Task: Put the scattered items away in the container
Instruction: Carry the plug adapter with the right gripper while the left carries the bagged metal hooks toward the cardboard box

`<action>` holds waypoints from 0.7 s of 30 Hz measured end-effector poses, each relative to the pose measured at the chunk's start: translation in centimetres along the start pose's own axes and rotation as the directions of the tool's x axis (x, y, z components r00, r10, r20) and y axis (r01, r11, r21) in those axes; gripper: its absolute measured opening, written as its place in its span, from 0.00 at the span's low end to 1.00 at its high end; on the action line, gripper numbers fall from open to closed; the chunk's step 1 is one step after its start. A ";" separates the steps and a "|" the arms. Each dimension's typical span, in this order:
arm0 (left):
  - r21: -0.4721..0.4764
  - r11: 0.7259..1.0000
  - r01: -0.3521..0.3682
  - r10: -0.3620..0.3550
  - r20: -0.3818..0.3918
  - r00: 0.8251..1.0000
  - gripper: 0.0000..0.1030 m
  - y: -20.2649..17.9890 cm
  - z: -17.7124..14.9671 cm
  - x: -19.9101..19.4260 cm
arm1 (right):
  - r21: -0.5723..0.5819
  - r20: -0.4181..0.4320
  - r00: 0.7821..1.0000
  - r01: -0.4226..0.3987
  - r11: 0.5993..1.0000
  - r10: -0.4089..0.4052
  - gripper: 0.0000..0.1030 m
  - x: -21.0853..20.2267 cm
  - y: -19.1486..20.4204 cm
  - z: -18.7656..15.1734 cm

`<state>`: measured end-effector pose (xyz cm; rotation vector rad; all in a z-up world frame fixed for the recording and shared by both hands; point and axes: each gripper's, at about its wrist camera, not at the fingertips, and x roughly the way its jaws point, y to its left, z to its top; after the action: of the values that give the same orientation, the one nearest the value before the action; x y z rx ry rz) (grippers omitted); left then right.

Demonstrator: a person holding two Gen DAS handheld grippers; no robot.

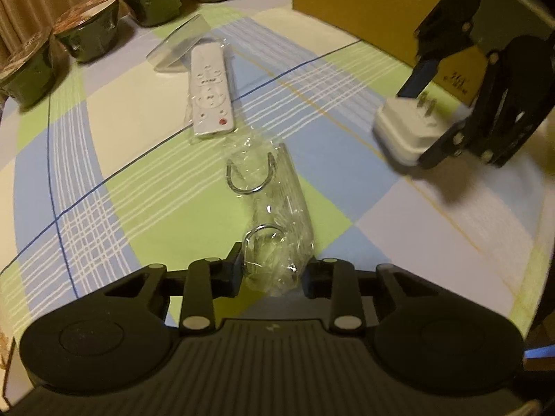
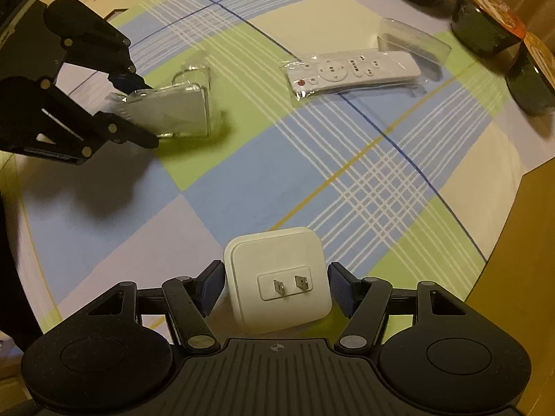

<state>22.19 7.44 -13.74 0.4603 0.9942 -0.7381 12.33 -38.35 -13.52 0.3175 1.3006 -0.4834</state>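
Plug adapter (image 2: pixel 277 277) prongs facing right-wrist camera

Two wrist fisheyes, low over one checked tablecloth (image 1: pixel 114 187), looking across at each other.

The left wrist camera looks forward along the left gripper (image 1: pixel 274 272), close above the cloth, with the right gripper (image 1: pixel 430 121) at 2 o'clock and a brown box (image 1: pixel 364 3) at 1 o'clock behind it. The right wrist camera sits just as near, behind the right gripper (image 2: pixel 275 289), and faces roughly the opposite way, catching the left gripper (image 2: pixel 145 112) at 10 o'clock. Both views share the white remote (image 1: pixel 210 93) (image 2: pixel 350 69) and the dark lidded cups (image 1: pixel 88 27) (image 2: pixel 485 24), though fisheye bending makes exact angles hard to judge.
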 end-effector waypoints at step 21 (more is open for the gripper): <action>0.019 1.000 -0.009 0.009 -0.011 1.000 0.26 -3.6 -0.3 -5.6 | -0.023 0.078 0.997 0.002 1.000 -0.001 0.65 -5.1 3.0 -1.8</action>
<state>17.50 7.13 -9.09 0.4857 0.9957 -0.7378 11.36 -34.11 -9.16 0.2756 1.2302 -0.4769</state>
